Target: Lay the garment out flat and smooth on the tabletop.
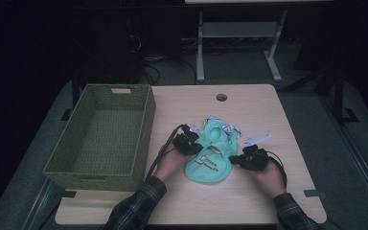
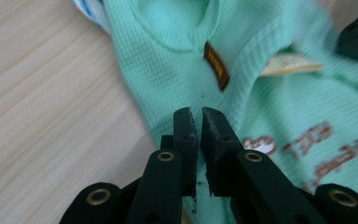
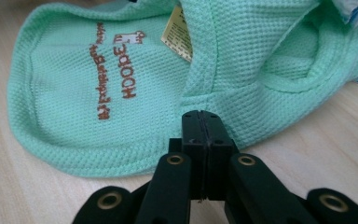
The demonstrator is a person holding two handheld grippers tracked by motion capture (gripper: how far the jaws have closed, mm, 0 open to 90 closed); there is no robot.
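- While the mint-green garment (image 1: 210, 155), a small waffle-knit hoodie with brown lettering, lies flat on the wooden table (image 1: 249, 201) just right of the woven green basket (image 1: 100, 132), both grippers sit at its edges.
- The left gripper (image 1: 192, 144) is at the garment's left edge; in the left gripper view its jaws stand almost together, a thin slit between them, over the knit near the brown neck label (image 2: 216, 70). Whether fabric is pinched there I cannot tell.
- The right gripper (image 1: 237, 159) is at the right edge; in the right gripper view its jaws are pressed fully together at the ribbed seam, seemingly nipping the hem, though the bite is too thin to confirm.
- To do this step well, I judge each side needs a sure hold of one layer of edge before lifting, and both hands should rise evenly.
- The paper tag (image 3: 179, 32) and the striped cloth (image 1: 229, 128) beneath could snag or come along.
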